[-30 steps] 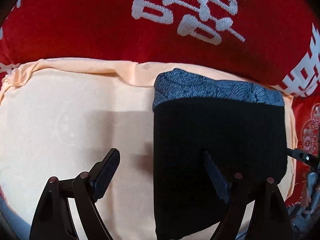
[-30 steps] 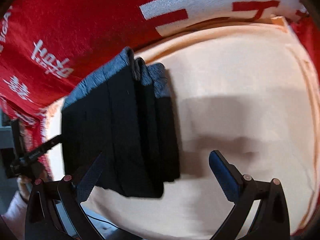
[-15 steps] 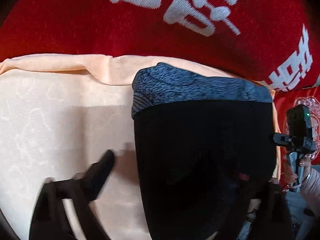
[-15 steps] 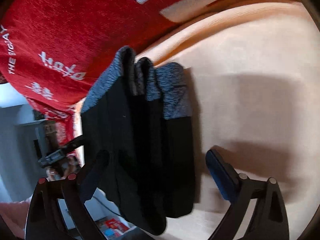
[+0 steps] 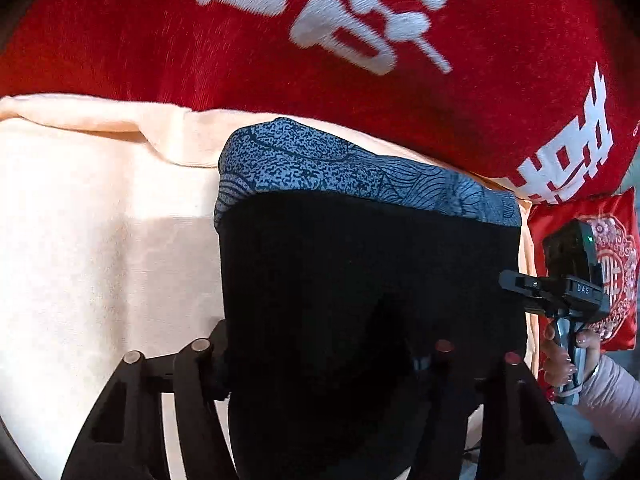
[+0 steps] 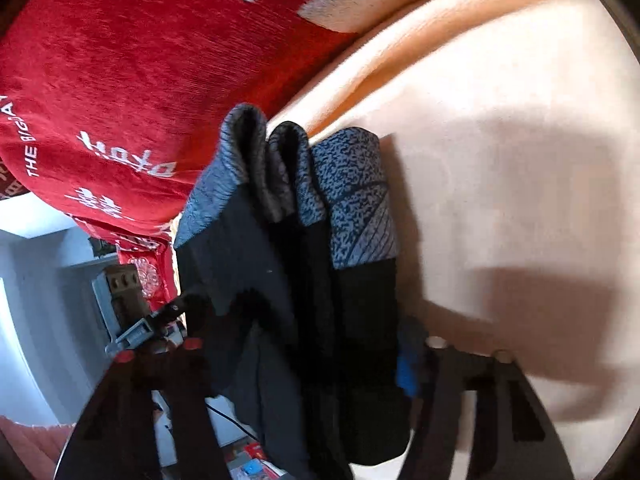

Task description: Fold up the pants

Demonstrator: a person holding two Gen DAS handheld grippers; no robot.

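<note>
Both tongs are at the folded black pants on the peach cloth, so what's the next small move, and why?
Probably lift the folded pants a little, both hands together. The left tongs and right tongs have just been closing on the bundle's two sides, with the stacked layers between the fingers; uneven lifting could spill the folds onto the peach cloth.

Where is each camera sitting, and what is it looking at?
Left wrist: sits on the left gripper, looking down along its fingers at the folded black pants on the peach cloth; the person's other hand shows at right.
Right wrist: sits on the right gripper, looking at the pants' layered edge.
Both share the pants, the cloth and the red pillow, with jaws just closed on the pants.
</note>
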